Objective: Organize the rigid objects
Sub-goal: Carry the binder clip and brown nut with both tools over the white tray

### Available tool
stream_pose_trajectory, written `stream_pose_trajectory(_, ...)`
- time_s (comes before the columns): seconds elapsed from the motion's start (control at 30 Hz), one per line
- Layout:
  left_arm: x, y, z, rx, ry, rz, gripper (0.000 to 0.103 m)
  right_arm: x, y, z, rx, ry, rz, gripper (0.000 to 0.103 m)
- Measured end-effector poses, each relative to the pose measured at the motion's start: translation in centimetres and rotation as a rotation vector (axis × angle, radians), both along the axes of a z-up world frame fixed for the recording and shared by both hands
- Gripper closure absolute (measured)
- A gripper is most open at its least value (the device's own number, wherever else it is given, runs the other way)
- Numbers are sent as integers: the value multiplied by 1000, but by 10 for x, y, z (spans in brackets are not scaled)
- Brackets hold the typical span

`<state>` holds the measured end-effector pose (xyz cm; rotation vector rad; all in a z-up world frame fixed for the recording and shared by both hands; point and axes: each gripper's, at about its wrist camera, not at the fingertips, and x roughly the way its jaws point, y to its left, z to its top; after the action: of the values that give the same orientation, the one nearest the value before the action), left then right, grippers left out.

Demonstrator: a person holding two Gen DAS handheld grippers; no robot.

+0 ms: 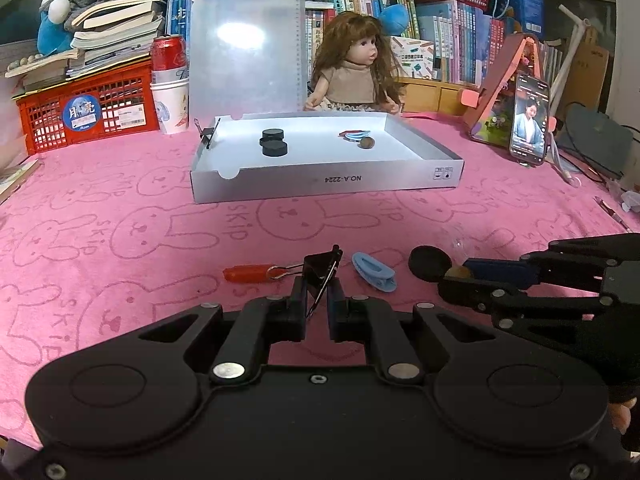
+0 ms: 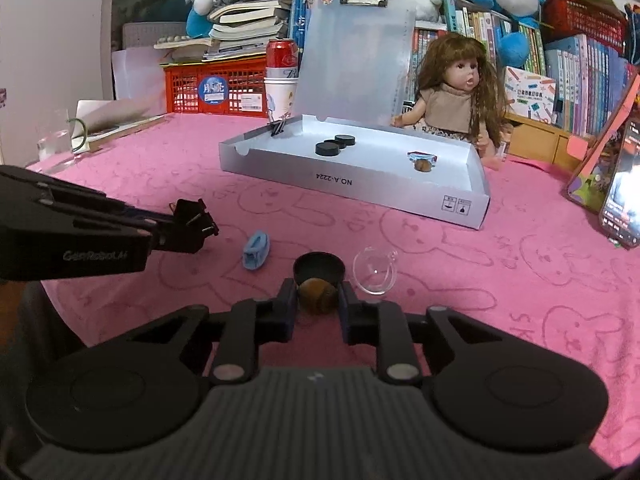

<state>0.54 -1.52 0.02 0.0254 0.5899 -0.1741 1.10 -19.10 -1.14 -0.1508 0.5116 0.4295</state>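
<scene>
While clamped: L claw point(image 1: 317, 289) w/ binder clip point(image 1: 320, 270).

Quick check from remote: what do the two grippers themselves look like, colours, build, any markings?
Both are matte black. The left gripper and right gripper each have a wide body with two round raised discs, silver pivot pins and linkage arms. Fingers: one black, one dark blue. White lettering on the left gripper's side reads roughly "GenRobot.AI" in the right wrist view. No cables visible.

Readable text on box, cloth and gripper

The white box point(image 1: 320, 180) front reads "NO.A-2224" upside down; the pink cloth point(image 1: 120, 220) repeats "SKIP"; left gripper point(image 2: 200, 220) arm shows "GenRobot.AI".
</scene>
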Motion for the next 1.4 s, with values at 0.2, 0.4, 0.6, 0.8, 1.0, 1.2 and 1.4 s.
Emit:
stream_pose_trajectory(0.2,6,1,6,3,-12,11,93,-3,-1,13,-8,-43,-11,76)
stream_pose_trajectory(0.4,17,0,17,-1,-23,11,93,5,0,22,-30,-55,-63,76)
stream_pose_trajectory(0.6,33,1,30,-9,-40,28,93,22,-3,34,-10,-70,-106,76)
stream_pose_trajectory(0.8,53,5,41,-21,-52,43,93,39,-5,48,11,-95,-124,76)
stream_pose_trajectory(1.0,72,6,46,-30,-53,52,93,57,-5,55,19,-106,-138,76)
stream_pose_trajectory(1.2,92,3,49,-38,-55,45,93,77,-8,57,46,-94,-155,76)
stream_pose_trajectory(1.4,113,1,46,-48,-34,49,93,96,-12,57,69,-76,-171,76)
